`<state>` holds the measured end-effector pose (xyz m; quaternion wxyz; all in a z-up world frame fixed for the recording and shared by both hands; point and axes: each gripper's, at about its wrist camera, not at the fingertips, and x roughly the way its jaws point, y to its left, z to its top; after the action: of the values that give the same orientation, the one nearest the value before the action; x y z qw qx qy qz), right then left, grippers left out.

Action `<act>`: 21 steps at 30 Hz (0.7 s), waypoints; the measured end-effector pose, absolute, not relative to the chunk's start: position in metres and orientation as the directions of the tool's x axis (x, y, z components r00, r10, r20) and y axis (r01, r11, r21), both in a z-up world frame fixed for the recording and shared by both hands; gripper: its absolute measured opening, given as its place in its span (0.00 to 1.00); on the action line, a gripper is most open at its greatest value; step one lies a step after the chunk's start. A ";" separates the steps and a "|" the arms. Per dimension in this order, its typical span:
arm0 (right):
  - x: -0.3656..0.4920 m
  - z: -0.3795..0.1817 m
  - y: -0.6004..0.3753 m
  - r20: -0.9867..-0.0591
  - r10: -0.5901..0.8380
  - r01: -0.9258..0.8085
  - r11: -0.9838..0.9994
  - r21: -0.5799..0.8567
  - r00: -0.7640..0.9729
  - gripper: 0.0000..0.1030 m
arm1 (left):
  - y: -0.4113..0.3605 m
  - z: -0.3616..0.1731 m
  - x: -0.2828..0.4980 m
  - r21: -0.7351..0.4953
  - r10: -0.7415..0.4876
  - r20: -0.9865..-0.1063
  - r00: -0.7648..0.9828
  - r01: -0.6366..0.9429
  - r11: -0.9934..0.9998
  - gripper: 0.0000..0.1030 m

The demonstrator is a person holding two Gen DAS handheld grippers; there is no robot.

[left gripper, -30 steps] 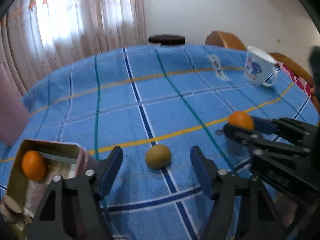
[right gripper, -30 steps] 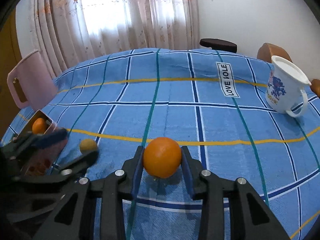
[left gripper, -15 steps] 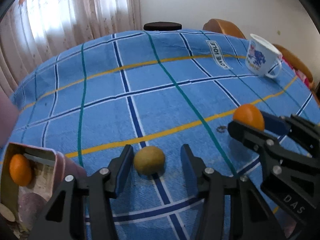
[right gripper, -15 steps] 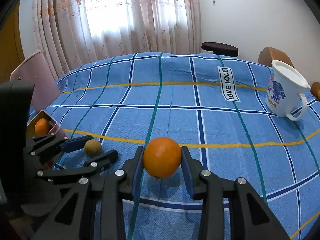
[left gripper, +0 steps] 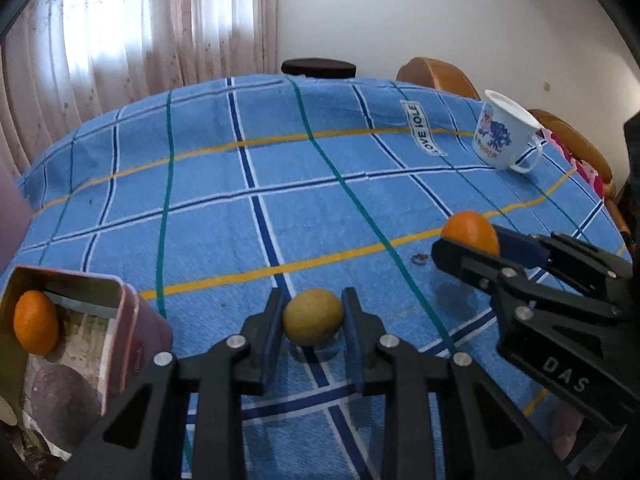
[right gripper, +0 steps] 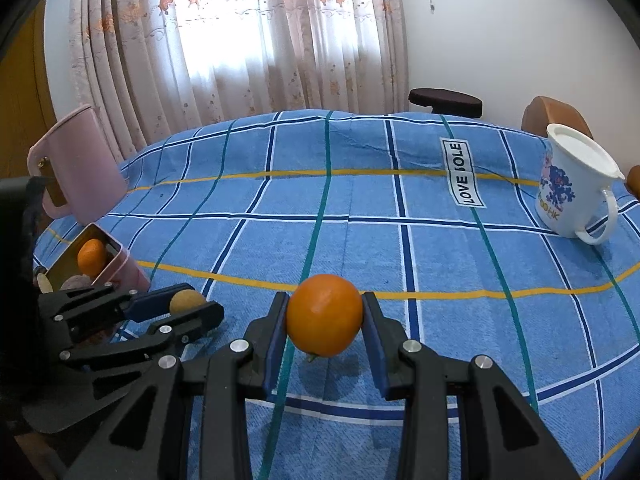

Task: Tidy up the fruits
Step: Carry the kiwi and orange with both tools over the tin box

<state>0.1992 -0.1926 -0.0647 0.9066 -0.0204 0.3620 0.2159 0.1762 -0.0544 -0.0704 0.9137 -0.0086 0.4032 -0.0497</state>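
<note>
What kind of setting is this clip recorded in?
Probably a home dining room: a table under a blue plaid tablecloth, floral lace curtains over a bright window, wooden chairs around it, and a printed mug.

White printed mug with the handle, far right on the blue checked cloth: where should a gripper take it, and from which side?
Grip the white printed mug across its body below the rim, coming from the near side. It stands upright, its loop handle points right and toward the camera, and the handle looks too thin for a steady hold. Both sets of jaws are occupied now.
</note>
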 end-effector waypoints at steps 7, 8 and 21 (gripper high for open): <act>0.189 -0.057 -0.194 -0.619 0.398 -0.425 0.898 0.111 0.678 0.37 | -0.060 -0.060 0.163 -0.015 -0.067 -0.676 0.734 0.077 0.997 0.29; 0.188 -0.056 -0.194 -0.614 0.396 -0.425 0.899 0.107 0.683 0.37 | -0.061 -0.059 0.161 -0.011 -0.063 -0.670 0.740 0.076 0.997 0.29; 0.174 -0.046 -0.198 -0.542 0.405 -0.431 0.898 0.087 0.736 0.37 | -0.061 -0.047 0.147 0.011 -0.035 -0.591 0.806 0.051 0.999 0.29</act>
<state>0.1740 -0.1984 -0.0461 0.9315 -0.0223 0.2854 0.2244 0.1468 -0.0606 -0.0475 0.9501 0.0133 0.3109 -0.0227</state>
